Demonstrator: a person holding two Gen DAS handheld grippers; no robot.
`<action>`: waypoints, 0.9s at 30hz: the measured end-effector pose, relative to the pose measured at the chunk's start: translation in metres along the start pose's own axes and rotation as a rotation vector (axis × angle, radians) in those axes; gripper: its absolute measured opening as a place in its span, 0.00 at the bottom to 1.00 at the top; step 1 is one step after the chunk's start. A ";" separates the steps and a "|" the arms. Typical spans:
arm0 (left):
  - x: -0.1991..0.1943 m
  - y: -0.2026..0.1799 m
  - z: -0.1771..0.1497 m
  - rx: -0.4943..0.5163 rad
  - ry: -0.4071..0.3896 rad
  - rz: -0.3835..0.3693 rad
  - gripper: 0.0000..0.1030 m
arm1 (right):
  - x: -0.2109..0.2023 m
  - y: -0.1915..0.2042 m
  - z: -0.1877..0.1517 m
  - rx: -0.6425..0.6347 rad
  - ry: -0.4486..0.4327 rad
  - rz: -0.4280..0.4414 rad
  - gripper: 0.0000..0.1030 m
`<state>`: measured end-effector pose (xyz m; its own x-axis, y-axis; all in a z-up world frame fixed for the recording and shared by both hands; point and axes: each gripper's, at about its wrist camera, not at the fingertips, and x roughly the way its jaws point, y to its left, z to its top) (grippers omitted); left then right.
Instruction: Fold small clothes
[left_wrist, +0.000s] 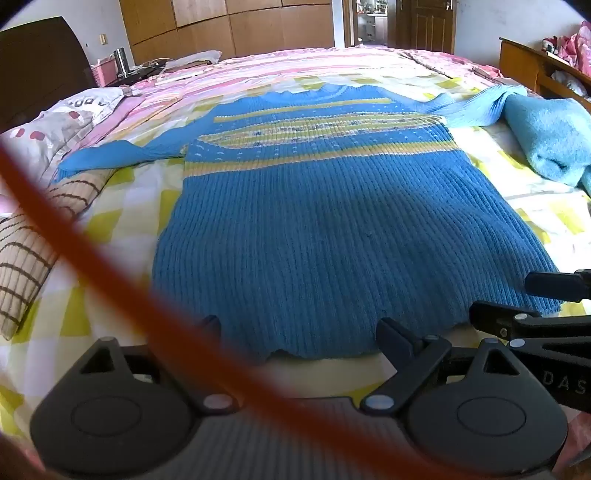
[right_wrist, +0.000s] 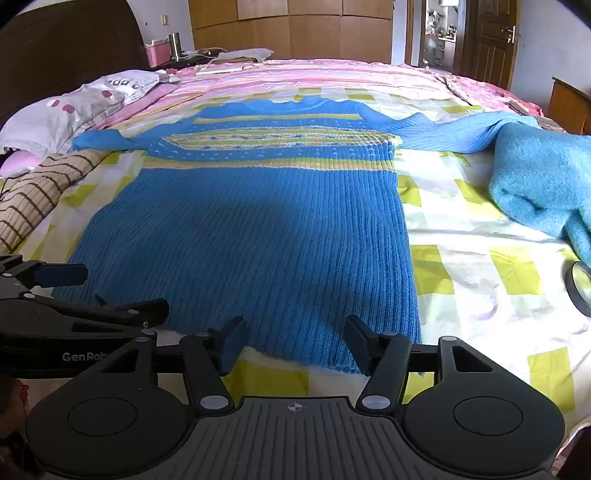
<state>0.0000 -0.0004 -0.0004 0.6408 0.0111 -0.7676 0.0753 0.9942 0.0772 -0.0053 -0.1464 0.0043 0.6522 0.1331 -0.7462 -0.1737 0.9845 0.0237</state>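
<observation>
A blue ribbed sweater (left_wrist: 332, 221) with yellow patterned bands lies flat on the bed, sleeves spread to both sides; it also shows in the right wrist view (right_wrist: 251, 229). My left gripper (left_wrist: 299, 332) is open at the sweater's near hem, towards its left part. My right gripper (right_wrist: 295, 339) is open at the hem's right corner, fingers either side of the edge. Each gripper shows in the other's view: the right gripper (left_wrist: 532, 299) at the far right, the left gripper (right_wrist: 110, 291) at the far left. Neither holds cloth.
A light blue fuzzy garment (right_wrist: 543, 184) lies on the sweater's right sleeve end. A brown striped cloth (right_wrist: 40, 184) and pillows (right_wrist: 70, 107) lie at the left. A tape roll (right_wrist: 580, 284) sits at the right. A blurred orange cable (left_wrist: 110, 258) crosses the left view.
</observation>
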 end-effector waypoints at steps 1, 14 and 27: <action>0.000 0.000 0.000 0.000 0.001 -0.002 0.94 | 0.000 0.000 0.000 0.000 0.000 -0.001 0.58; 0.004 0.002 -0.002 -0.006 0.013 -0.032 0.93 | 0.003 0.001 0.000 0.021 0.006 -0.002 0.58; 0.003 0.002 -0.003 -0.003 0.003 -0.032 0.94 | 0.000 -0.003 -0.001 0.012 -0.003 -0.010 0.58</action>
<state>-0.0008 0.0018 -0.0045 0.6357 -0.0200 -0.7717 0.0930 0.9944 0.0509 -0.0052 -0.1489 0.0036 0.6564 0.1237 -0.7442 -0.1585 0.9871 0.0243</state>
